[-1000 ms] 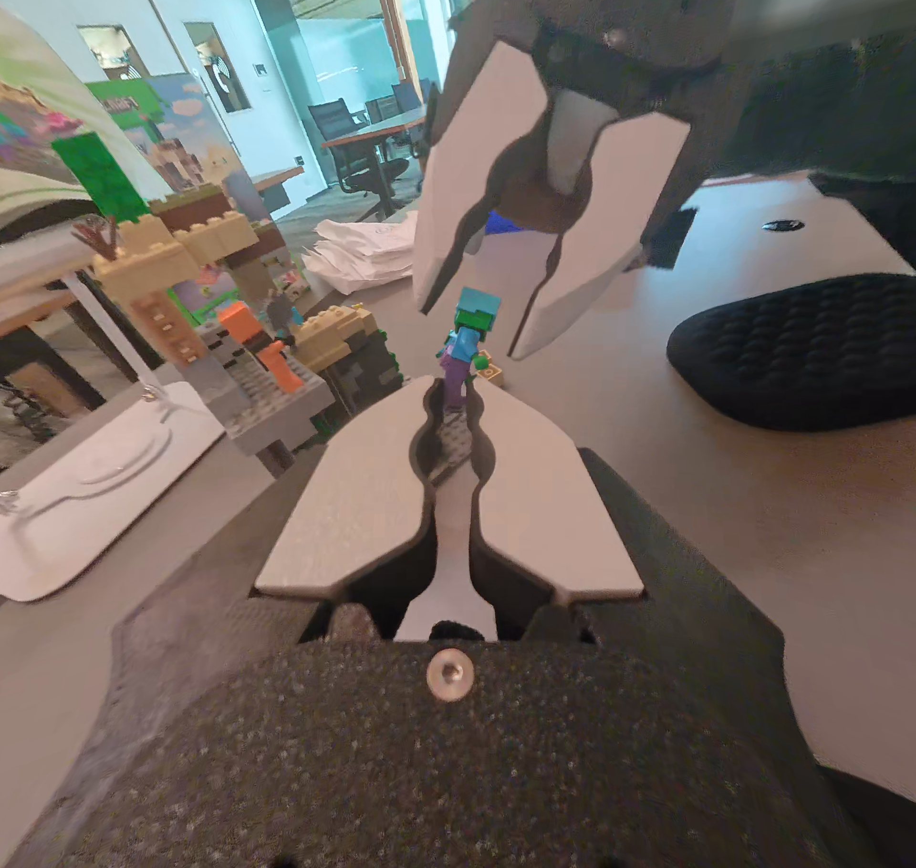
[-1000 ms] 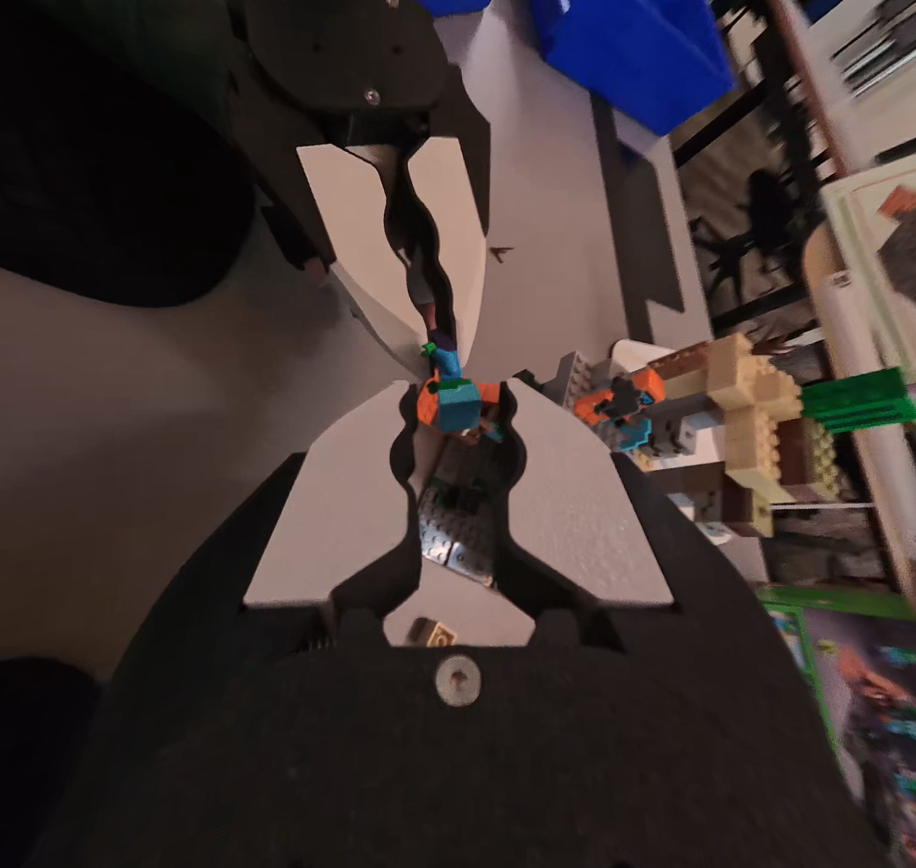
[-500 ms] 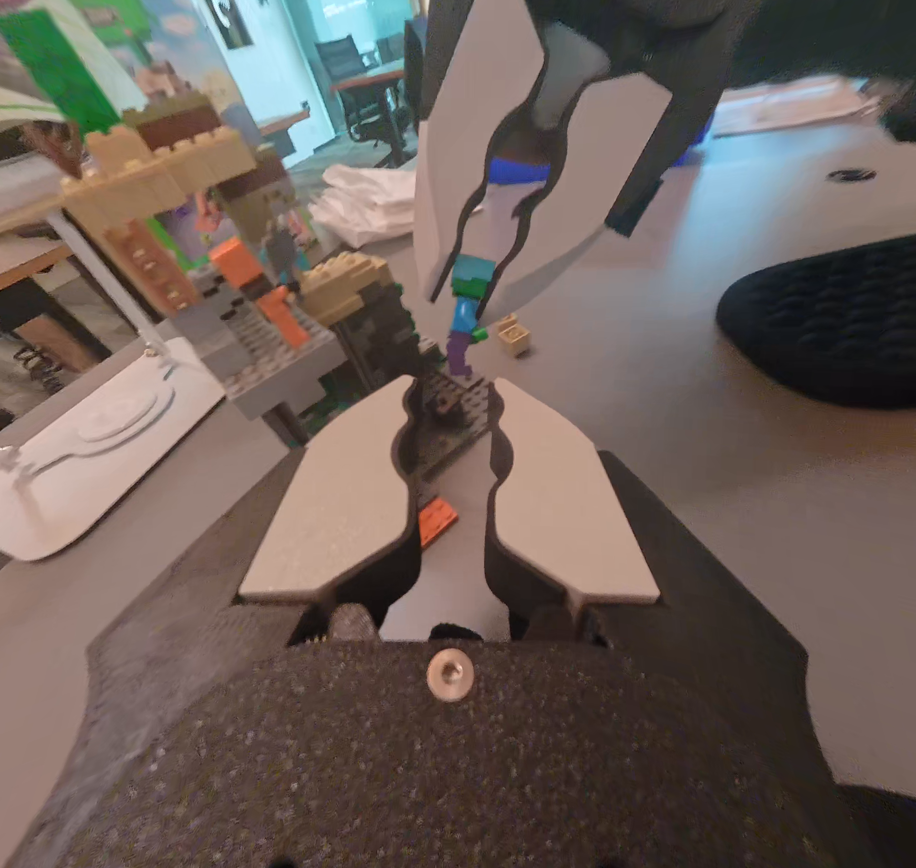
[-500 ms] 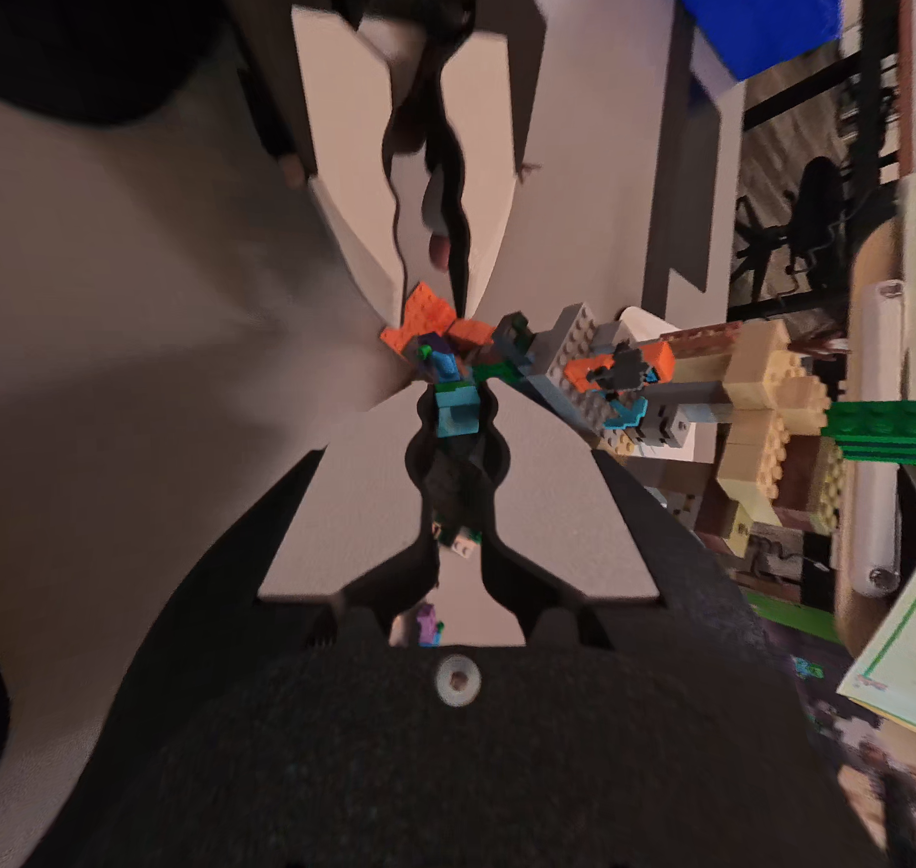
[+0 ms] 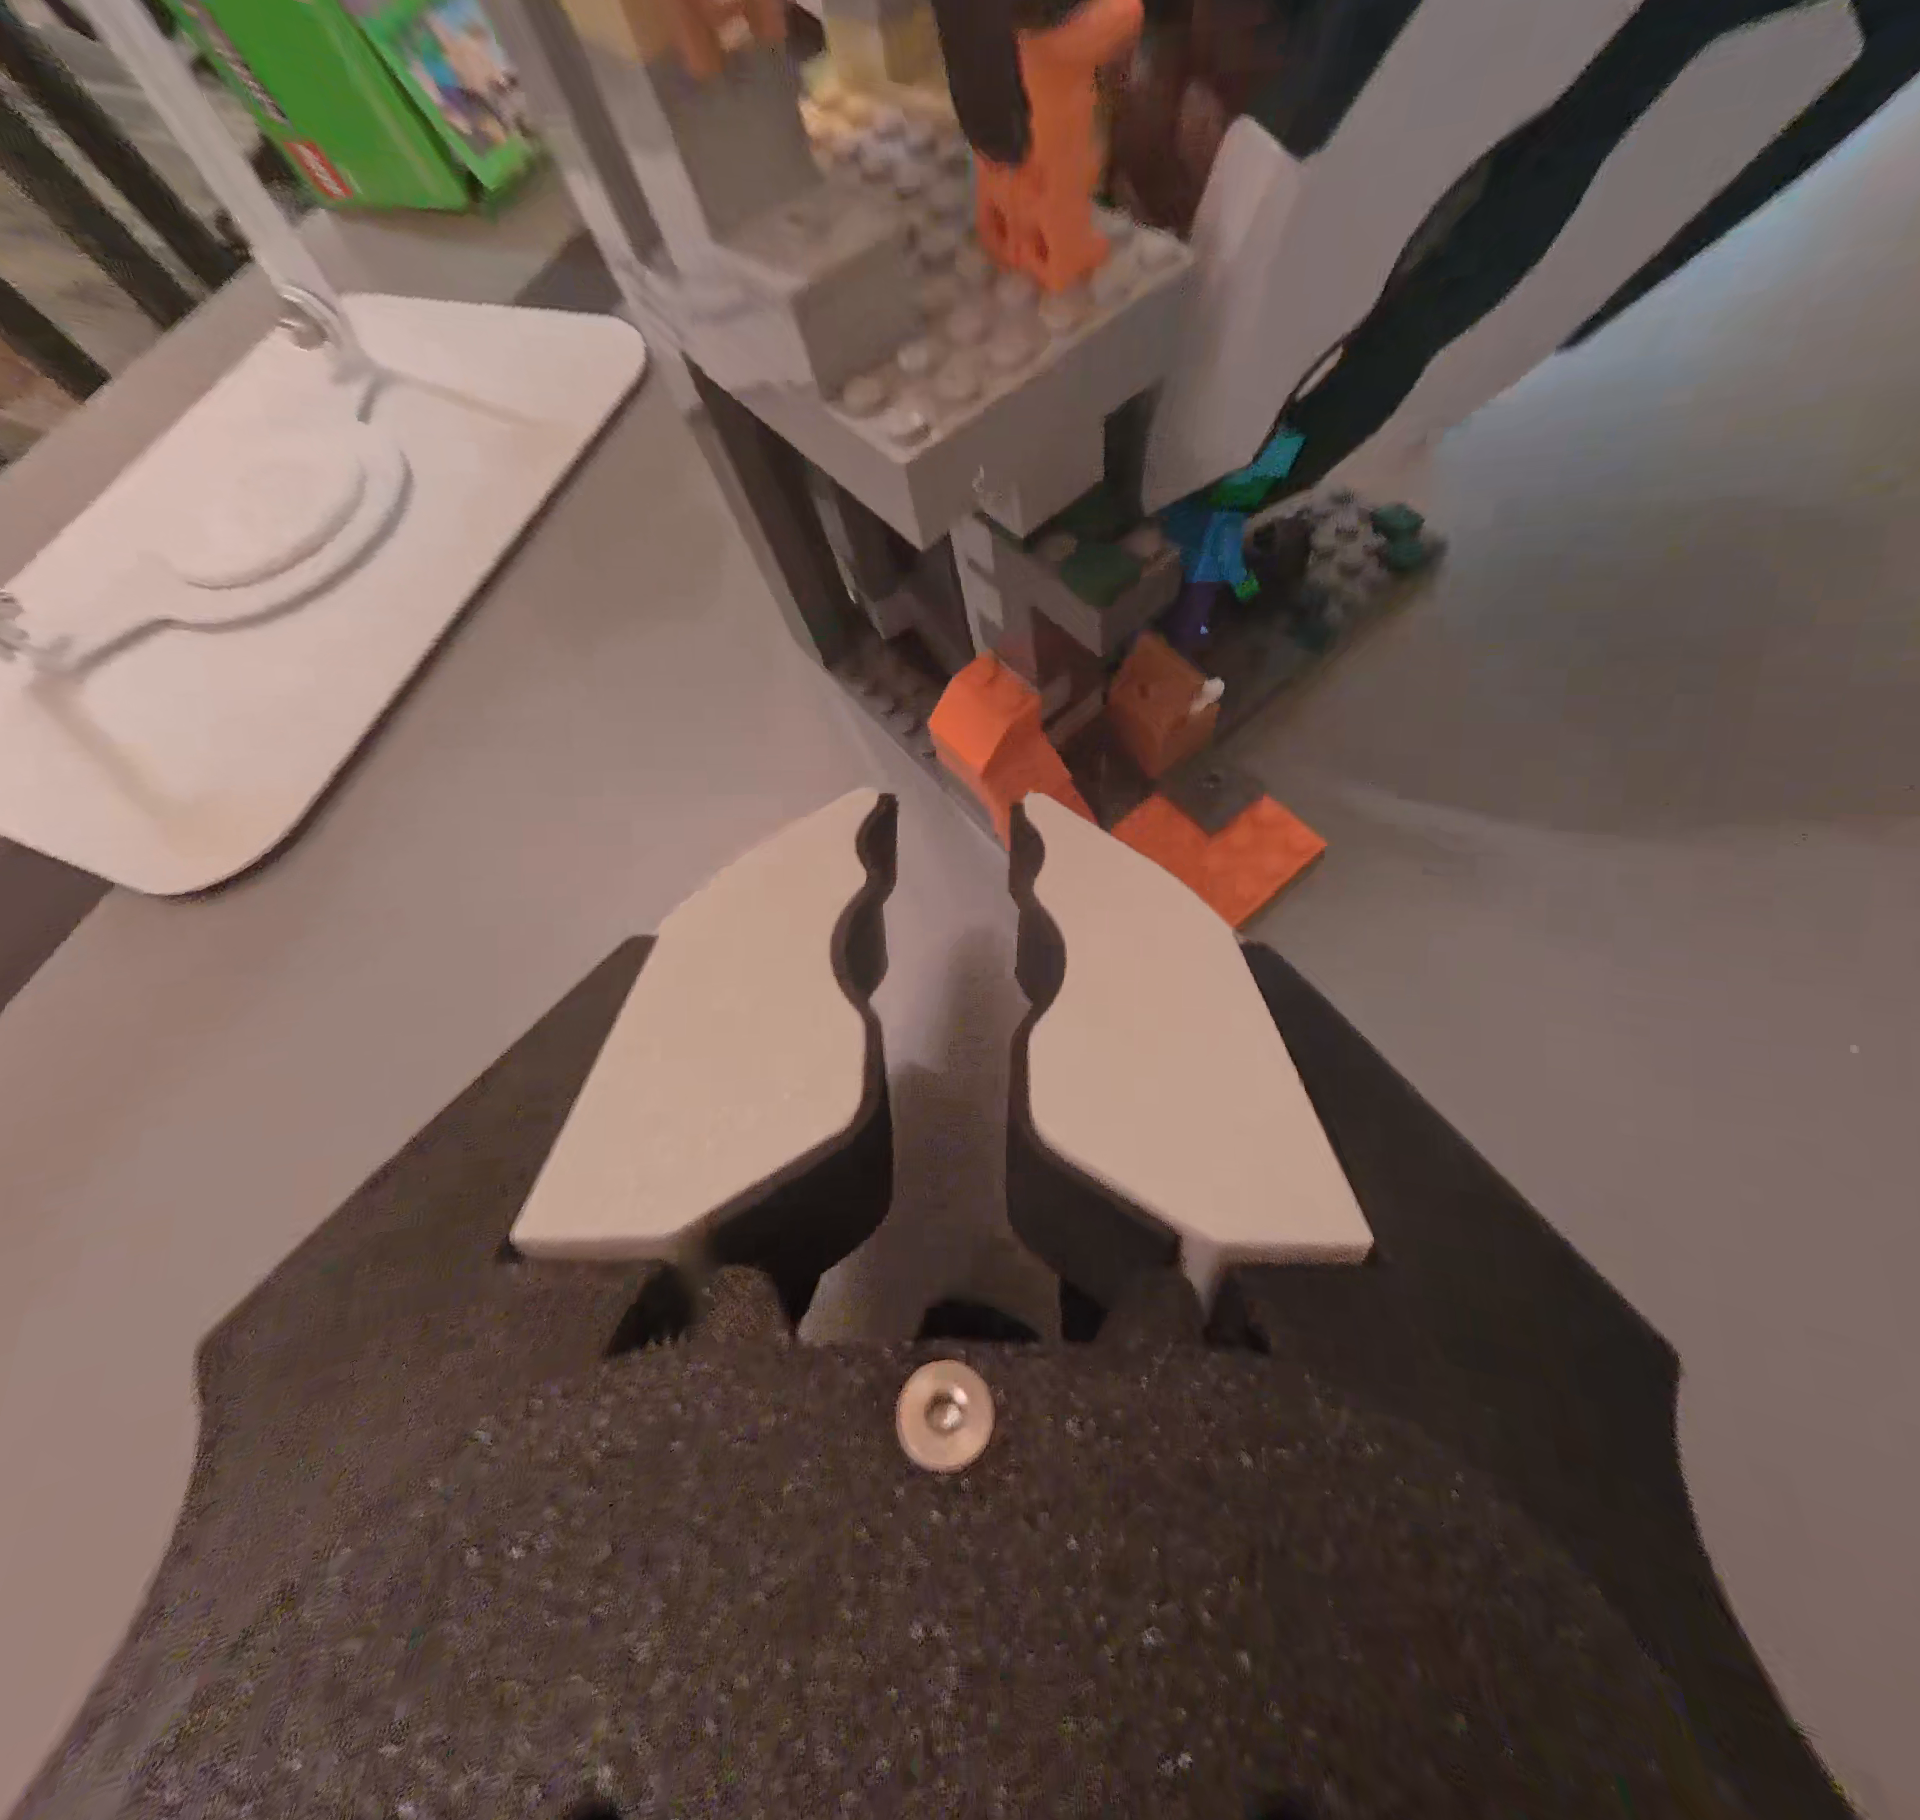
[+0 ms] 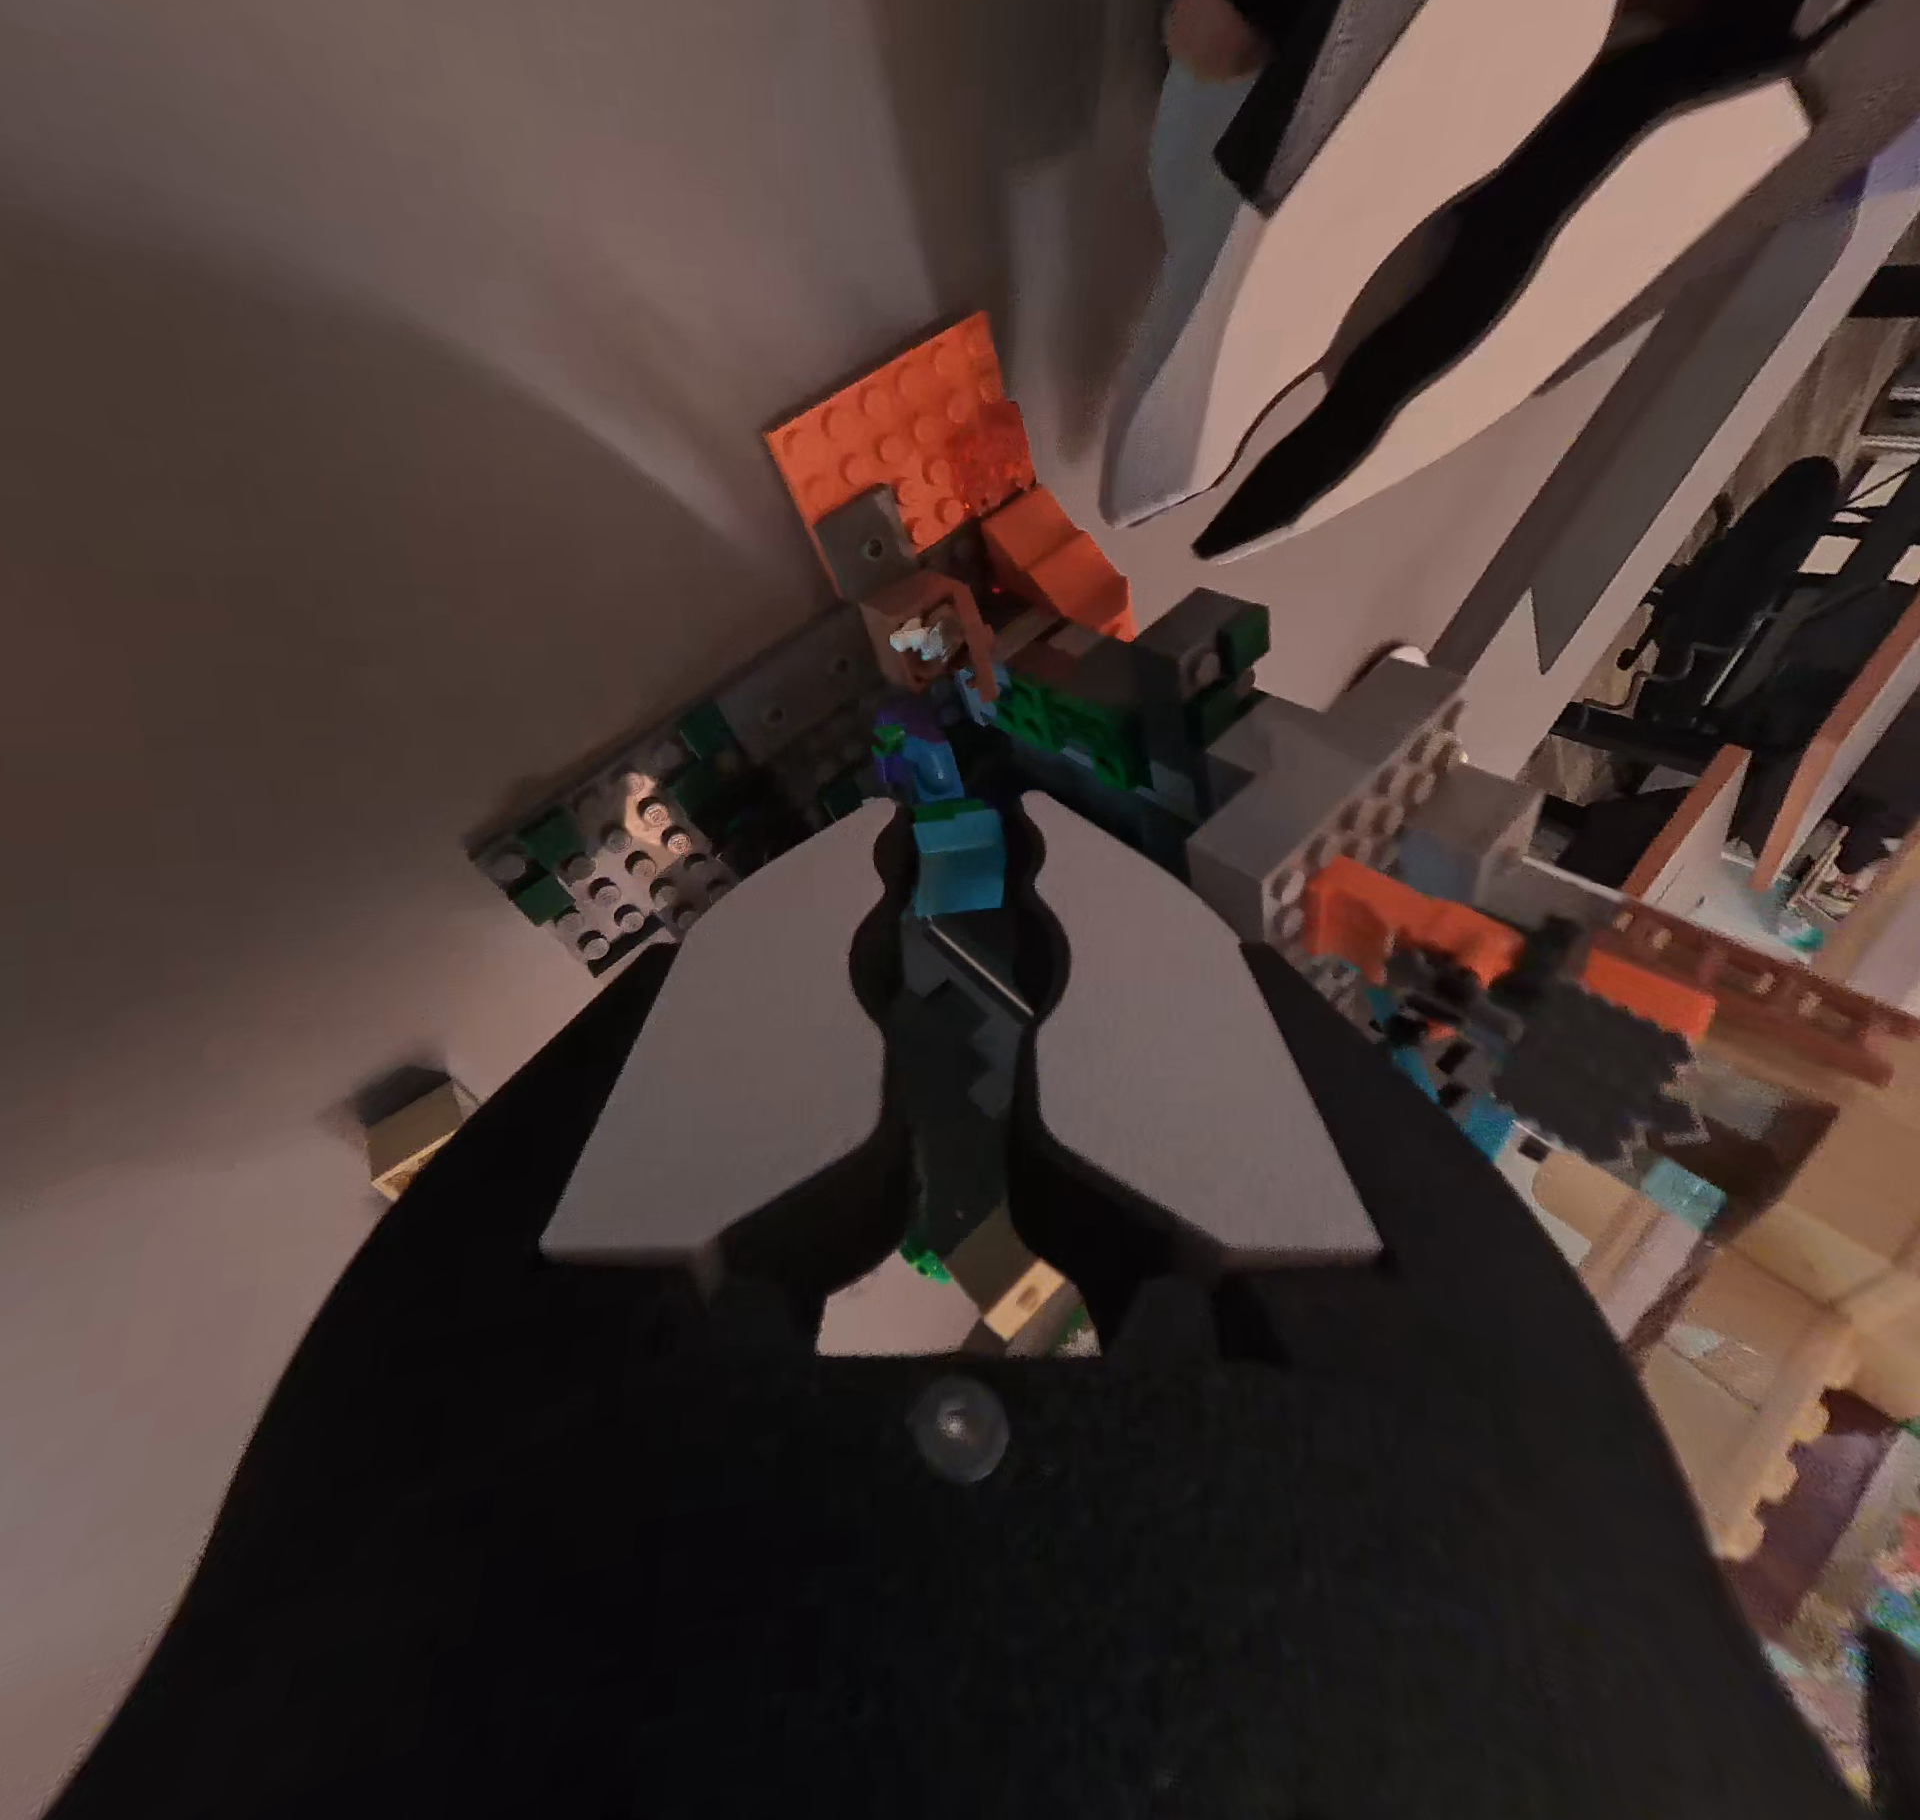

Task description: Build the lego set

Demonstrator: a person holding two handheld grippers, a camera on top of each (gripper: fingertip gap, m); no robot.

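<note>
Placement step, judged from both wrist views. My right gripper pinches the small teal-headed, blue-bodied plastic minifigure by its head, at frame centre, with its feet at the dark grey studded baseplate of the partly built brick model. My left gripper, lower centre of its own view, stands parted and empty just short of the flat orange studded plate. Next move, as I judge it: press the figure down onto the studs, then release; whether it is seated, I cannot tell.
</note>
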